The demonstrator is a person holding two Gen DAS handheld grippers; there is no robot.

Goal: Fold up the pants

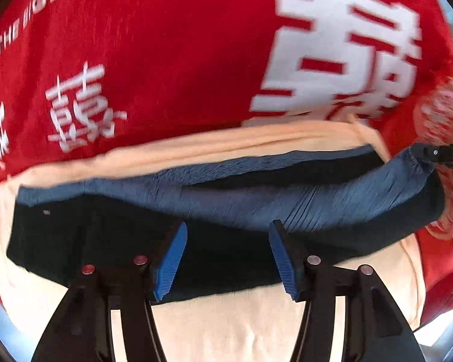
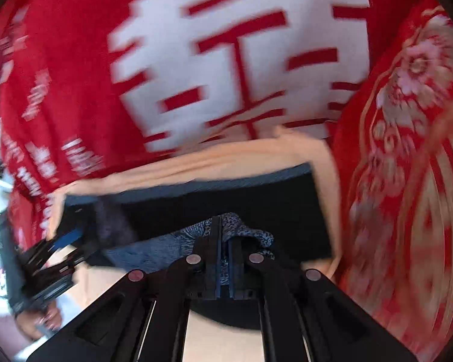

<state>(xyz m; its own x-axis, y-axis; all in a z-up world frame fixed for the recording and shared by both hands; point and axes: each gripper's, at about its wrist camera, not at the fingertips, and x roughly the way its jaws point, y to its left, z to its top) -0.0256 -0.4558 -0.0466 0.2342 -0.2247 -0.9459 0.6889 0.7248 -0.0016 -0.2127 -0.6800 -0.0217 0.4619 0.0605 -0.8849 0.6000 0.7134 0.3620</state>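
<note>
The dark navy pants [image 1: 196,241] lie in a long folded band across a peach cloth [image 1: 226,316], which is spread over a red bedcover [image 1: 166,60] printed with large white characters. The left gripper [image 1: 228,256] hovers over the pants' near edge, its blue-padded fingers [image 1: 172,259] spread wide apart with nothing between them. The right gripper [image 2: 225,259] has its fingers pressed together, clamped on a bunched, lifted fold of the pants' blue fabric [image 2: 244,232] at the right end. In the left wrist view its black tip enters at the right edge. A red floral pillow [image 2: 407,150] sits to the right.
</note>
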